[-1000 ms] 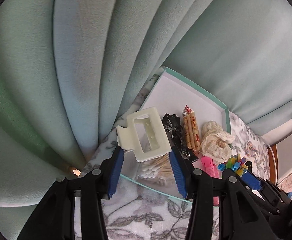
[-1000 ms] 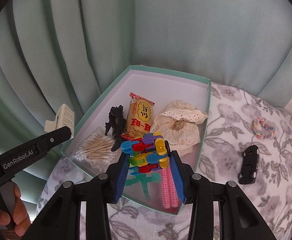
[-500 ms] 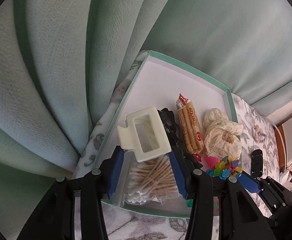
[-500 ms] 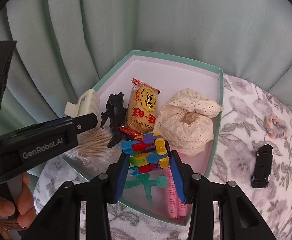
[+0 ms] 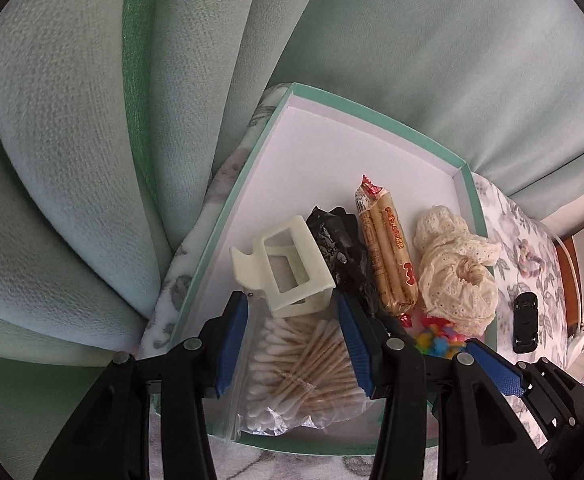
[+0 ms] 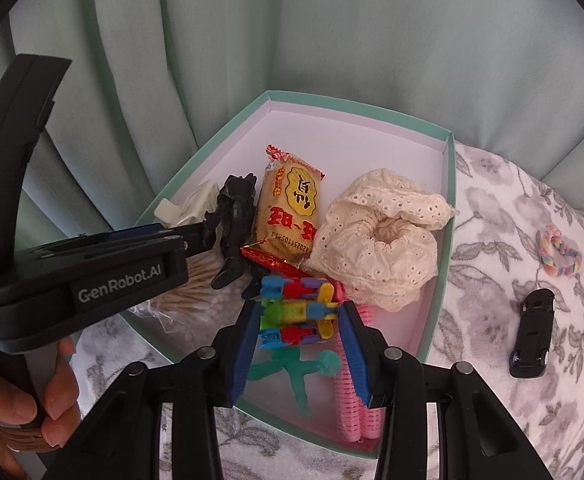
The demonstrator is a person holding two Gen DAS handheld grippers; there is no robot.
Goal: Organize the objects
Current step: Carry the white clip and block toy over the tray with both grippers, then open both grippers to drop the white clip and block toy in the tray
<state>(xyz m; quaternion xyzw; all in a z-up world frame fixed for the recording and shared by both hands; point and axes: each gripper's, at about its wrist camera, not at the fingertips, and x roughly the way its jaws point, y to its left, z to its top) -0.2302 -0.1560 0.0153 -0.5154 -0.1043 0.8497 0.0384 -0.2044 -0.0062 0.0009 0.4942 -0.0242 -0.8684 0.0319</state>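
A teal-rimmed white box point(image 5: 372, 106) lies on a floral cloth point(image 6: 492, 216). My left gripper point(image 5: 292, 308) is shut on a cream hair claw clip point(image 5: 282, 272), held low over the box's left side, above a bag of cotton swabs point(image 5: 300, 360). My right gripper point(image 6: 300, 320) is shut on a multicoloured plastic toy point(image 6: 298, 312), held over the box's near end. Beneath it lie a green figure point(image 6: 296, 372) and pink hair rollers point(image 6: 350, 400). A black figure point(image 6: 234, 216), a snack packet point(image 6: 292, 208) and a cream lace scrunchie point(image 6: 380, 236) sit in the box.
A black toy car point(image 6: 532, 332) and a rainbow hair tie point(image 6: 560, 252) lie on the cloth right of the box. Pale green curtains point(image 6: 372, 32) hang close behind and to the left. A hand point(image 6: 12, 408) grips the left tool's handle.
Both grippers have moved forward and lower over the box. The hair clip now sits beside the black figure and looks slightly tilted. The coloured toy hangs closer to the box contents.
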